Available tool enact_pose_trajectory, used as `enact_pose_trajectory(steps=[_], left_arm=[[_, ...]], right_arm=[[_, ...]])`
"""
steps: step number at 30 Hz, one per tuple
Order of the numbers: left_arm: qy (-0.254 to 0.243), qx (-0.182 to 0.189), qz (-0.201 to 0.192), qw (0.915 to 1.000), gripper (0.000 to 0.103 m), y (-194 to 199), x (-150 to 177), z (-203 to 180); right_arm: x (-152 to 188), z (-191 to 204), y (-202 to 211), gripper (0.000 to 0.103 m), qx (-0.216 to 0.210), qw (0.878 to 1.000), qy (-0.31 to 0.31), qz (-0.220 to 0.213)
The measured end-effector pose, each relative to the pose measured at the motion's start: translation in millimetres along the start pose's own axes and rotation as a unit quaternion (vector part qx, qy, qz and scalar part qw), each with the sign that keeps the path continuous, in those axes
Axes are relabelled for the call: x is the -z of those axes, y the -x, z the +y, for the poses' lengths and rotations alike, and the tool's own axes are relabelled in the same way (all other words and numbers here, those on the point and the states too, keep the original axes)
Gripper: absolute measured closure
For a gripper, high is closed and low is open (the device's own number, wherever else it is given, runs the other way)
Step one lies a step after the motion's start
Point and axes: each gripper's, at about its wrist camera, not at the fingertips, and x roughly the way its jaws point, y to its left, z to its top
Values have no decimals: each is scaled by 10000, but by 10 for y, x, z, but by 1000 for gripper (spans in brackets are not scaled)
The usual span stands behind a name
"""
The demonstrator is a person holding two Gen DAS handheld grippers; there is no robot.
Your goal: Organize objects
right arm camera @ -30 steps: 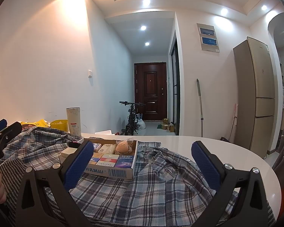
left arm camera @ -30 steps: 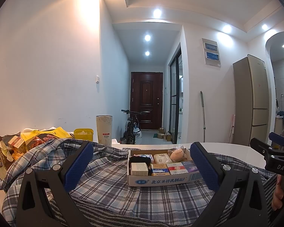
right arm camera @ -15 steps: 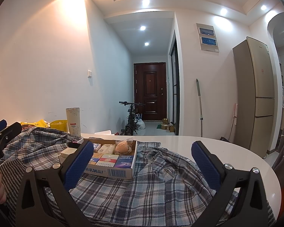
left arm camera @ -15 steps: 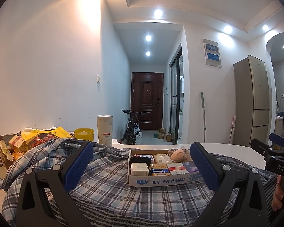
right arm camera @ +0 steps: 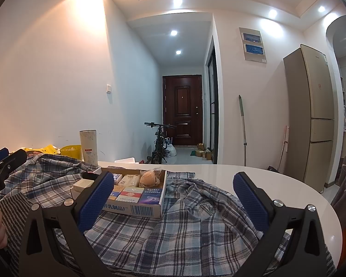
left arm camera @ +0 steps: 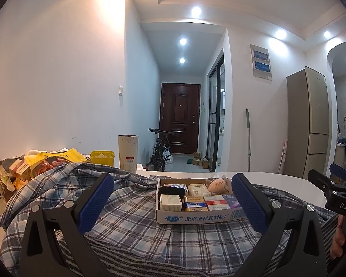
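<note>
Soft woven plaid cloth shirt, matt printed cardboard box, glossy smooth white table

left gripper: black angular frame, blue textured pads, silver screws | right gripper: same black frame, blue pads, silver screws; white "DAS" lettering on its side, seen from the left wrist view
</note>
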Motion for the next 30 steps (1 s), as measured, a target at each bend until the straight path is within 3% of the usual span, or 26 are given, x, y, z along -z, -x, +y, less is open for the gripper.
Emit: enact_pose_trajectory(steps=[30], left_arm=[[-16,5,25,10000,0,-3,21,-26]], right_arm=[[10,-19,-11,0,10,10000,4,47]])
